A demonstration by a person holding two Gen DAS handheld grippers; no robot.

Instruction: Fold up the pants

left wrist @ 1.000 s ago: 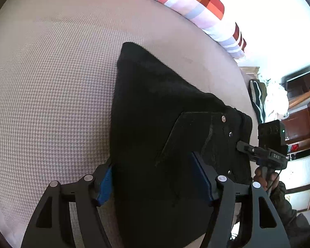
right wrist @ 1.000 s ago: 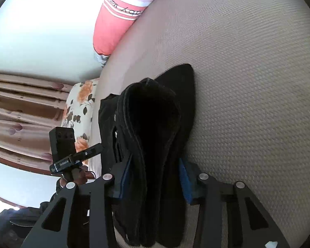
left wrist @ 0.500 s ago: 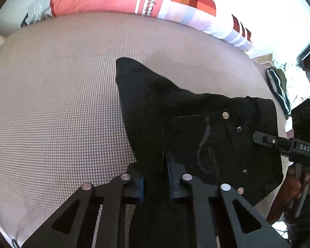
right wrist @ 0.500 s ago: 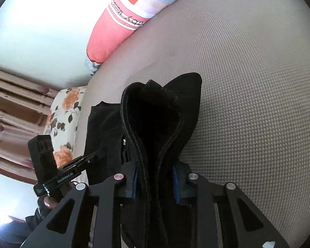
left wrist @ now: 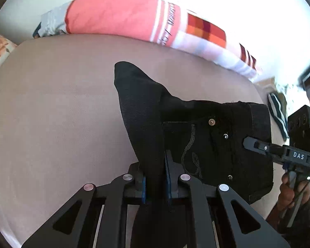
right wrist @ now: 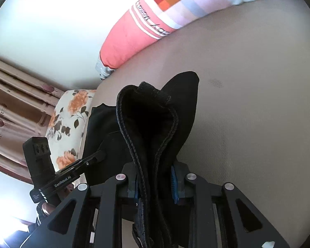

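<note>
On the beige bed (left wrist: 51,124), below a pink pillow (left wrist: 117,16), both hand-held grippers (left wrist: 155,177) (right wrist: 155,184) pinch black pants (left wrist: 206,144).

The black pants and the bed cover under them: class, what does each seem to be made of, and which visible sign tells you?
Black pants: likely denim, matte; metal rivets, stitched pocket.
Bed cover: seemingly woven cloth, matte beige; fine weave.

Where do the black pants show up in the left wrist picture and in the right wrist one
Left wrist: black pants fill centre and right, an edge pinched in the near jaws.
Right wrist: black pants rise in the centre from the near jaws.
Shared landmark: the pink striped pillow along the bed's far edge.
</note>
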